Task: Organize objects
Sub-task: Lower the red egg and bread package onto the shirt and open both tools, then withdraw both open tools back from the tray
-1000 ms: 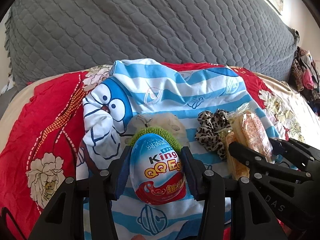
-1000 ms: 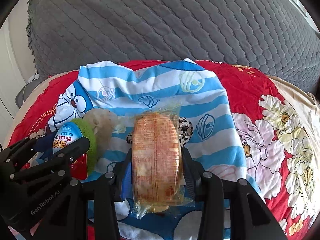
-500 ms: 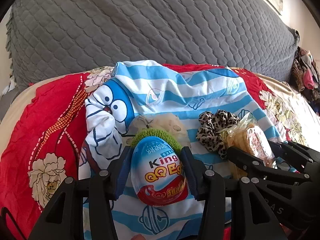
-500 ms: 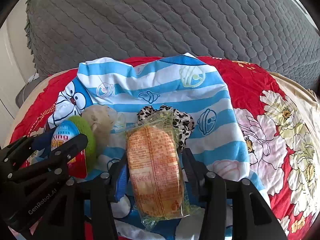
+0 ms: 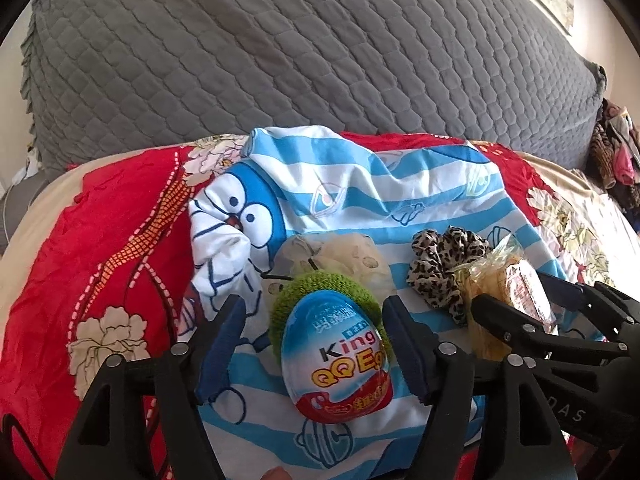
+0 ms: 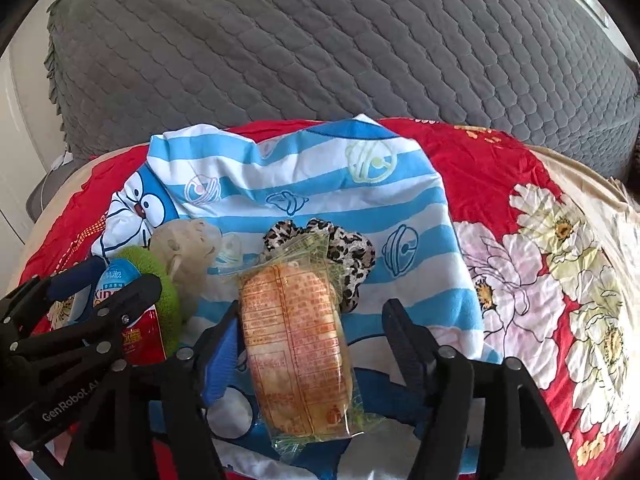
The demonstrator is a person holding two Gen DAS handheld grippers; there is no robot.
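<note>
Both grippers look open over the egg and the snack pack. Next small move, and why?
Probably back both grippers away. The left gripper stands open around the toy egg, the right gripper open around the wrapped snack; both lie on the striped cloth, apparently released.

My left gripper point(image 5: 314, 350) sits low in the centre of its own frame, jaws spread wide with a clear gap on the left side; the right finger looks close to touching, though I can't quite tell. In the lower right of that frame I see my right gripper point(image 5: 524, 312) pointing up and left. From its own camera the right gripper point(image 6: 310, 346) is also spread apart, and the left gripper point(image 6: 86, 288) shows at the lower left edge.
</note>
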